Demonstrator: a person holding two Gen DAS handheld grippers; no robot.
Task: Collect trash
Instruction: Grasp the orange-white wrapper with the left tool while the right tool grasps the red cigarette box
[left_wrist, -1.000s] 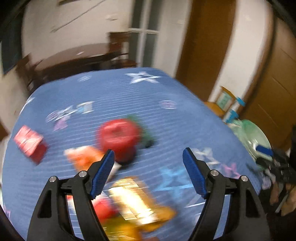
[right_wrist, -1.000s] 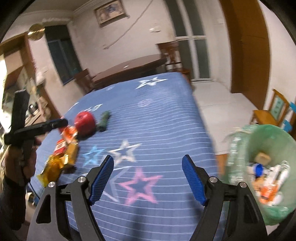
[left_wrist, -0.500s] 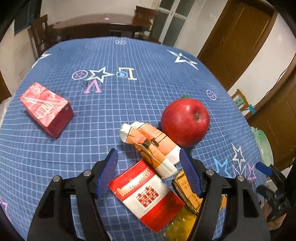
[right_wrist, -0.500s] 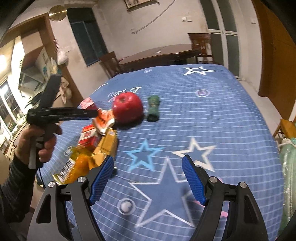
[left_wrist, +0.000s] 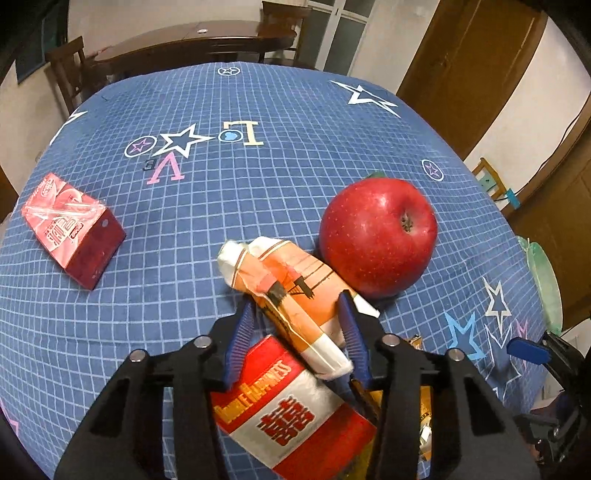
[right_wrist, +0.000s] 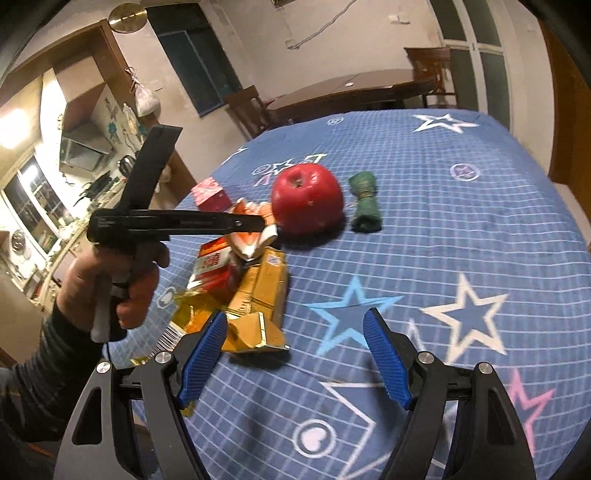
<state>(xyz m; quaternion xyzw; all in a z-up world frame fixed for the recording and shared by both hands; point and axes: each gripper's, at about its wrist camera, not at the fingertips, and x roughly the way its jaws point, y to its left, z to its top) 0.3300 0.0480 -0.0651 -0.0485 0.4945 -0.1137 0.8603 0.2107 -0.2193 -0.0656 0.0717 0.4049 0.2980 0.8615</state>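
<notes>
My left gripper (left_wrist: 295, 317) is shut on a crumpled orange-and-white carton (left_wrist: 291, 291), which lies against a red apple (left_wrist: 376, 236). Under the carton lies a red-and-white cigarette pack (left_wrist: 288, 410). In the right wrist view the left gripper (right_wrist: 264, 225) pinches the orange carton (right_wrist: 251, 236) beside the apple (right_wrist: 306, 199); a gold wrapper (right_wrist: 258, 295) and the red pack (right_wrist: 212, 266) lie in front. My right gripper (right_wrist: 295, 350) is open and empty over the blue cloth, next to the gold wrapper.
A red drink carton (left_wrist: 70, 229) lies at the left of the blue star-print tablecloth (left_wrist: 258, 110). A green roll (right_wrist: 365, 203) lies right of the apple. A green bin (left_wrist: 543, 280) stands past the table's right edge. A dark table and chairs stand behind.
My left gripper has moved down and forward and closed on the orange carton. My right gripper has come closer to the trash pile, still open.
</notes>
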